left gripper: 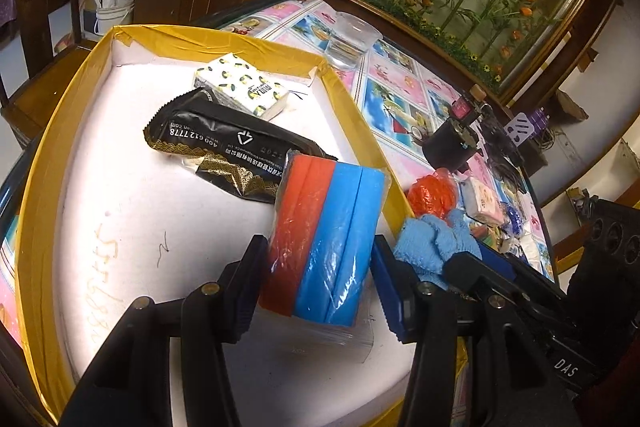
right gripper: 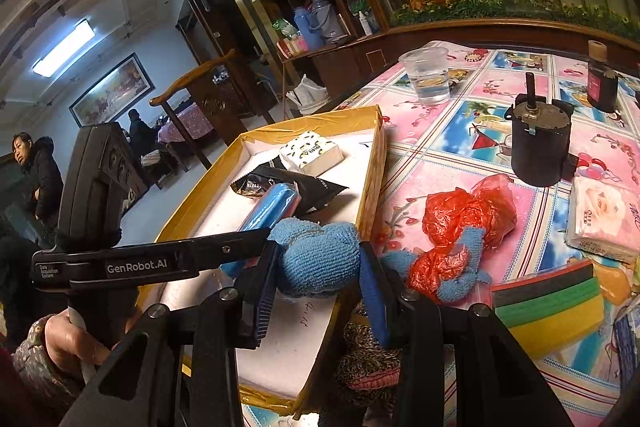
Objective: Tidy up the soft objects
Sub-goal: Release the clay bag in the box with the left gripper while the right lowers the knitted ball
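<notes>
Nearest: left gripper [left gripper: 318, 267] closed on a bagged sponge pack [left gripper: 326, 239] — orange and blue slabs in clear film, both pads pressed to its sides, held over the near right part of the box [left gripper: 52, 147]. The box is shallow with a white floor and a yellow taped rim, and pen scribbles show on the floor.

Right gripper [right gripper: 320, 267] clamped on a blue knitted cloth [right gripper: 316, 259], bunched between the pads at the box's right rim. The cloth's tail trails right onto the tablecloth [right gripper: 460, 147], touching a crumpled red plastic bag [right gripper: 468, 215]. A hand [right gripper: 76, 343] grips the left tool's handle at lower left of the right wrist view.

Middle of the box: a black foil packet [left gripper: 224, 147] lies flat with printed numbers and gold trim, and its near right corner is tucked behind the sponge pack. Farther in, a patterned tissue pack [left gripper: 244, 87] (white with small yellow-and-dark motifs) lies just beyond the packet.

On the table right of the box: striped sponge stack [right gripper: 548, 303] near; white tissue packet [right gripper: 604, 223] beyond it; black cylinder motor [right gripper: 540, 143] farther; dark small bottle [right gripper: 602, 83] and clear plastic cup [right gripper: 428, 75] with water at the far side.

Background — a wooden chair [right gripper: 192, 99] and two people at far left.
</notes>
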Demonstrator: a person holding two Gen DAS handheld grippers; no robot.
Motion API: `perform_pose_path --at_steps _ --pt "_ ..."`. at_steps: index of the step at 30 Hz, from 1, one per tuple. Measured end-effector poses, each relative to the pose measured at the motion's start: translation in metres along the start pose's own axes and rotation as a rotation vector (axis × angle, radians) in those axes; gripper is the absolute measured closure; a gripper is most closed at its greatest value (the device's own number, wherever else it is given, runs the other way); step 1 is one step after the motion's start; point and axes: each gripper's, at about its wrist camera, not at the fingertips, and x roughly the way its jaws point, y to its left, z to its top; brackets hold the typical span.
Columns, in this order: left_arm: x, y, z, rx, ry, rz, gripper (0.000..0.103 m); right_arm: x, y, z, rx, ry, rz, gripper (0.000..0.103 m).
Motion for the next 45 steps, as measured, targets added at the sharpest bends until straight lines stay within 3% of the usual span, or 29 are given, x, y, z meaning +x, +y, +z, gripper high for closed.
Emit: perform_pose_path --at_steps 6,9,17,23,29,34,45 --pt "-0.011 -0.001 0.006 -0.011 0.029 -0.015 0.052 0.002 0.002 0.001 -0.007 -0.002 -0.008 0.060" --pt "-0.025 -0.004 0.016 0.001 0.032 0.001 0.052 0.006 0.012 0.005 -0.050 0.014 -0.070 0.060" --pt "-0.065 0.005 0.040 -0.003 0.021 -0.020 0.052 -0.020 0.028 0.045 0.069 0.077 -0.140 0.061" --pt "-0.080 0.025 0.058 0.008 0.009 0.033 0.052 -0.005 0.059 0.057 0.147 0.158 -0.150 0.061" --pt "-0.060 0.059 0.064 -0.056 0.071 0.088 0.052 0.018 0.099 0.042 0.078 0.244 -0.192 0.061" --pt "-0.041 0.077 0.070 -0.137 0.093 0.144 0.052 0.048 0.104 0.045 -0.016 0.324 -0.211 0.061" --pt "-0.007 0.092 0.087 -0.074 0.134 0.209 0.052 0.096 0.092 0.047 0.048 0.417 -0.246 0.061"
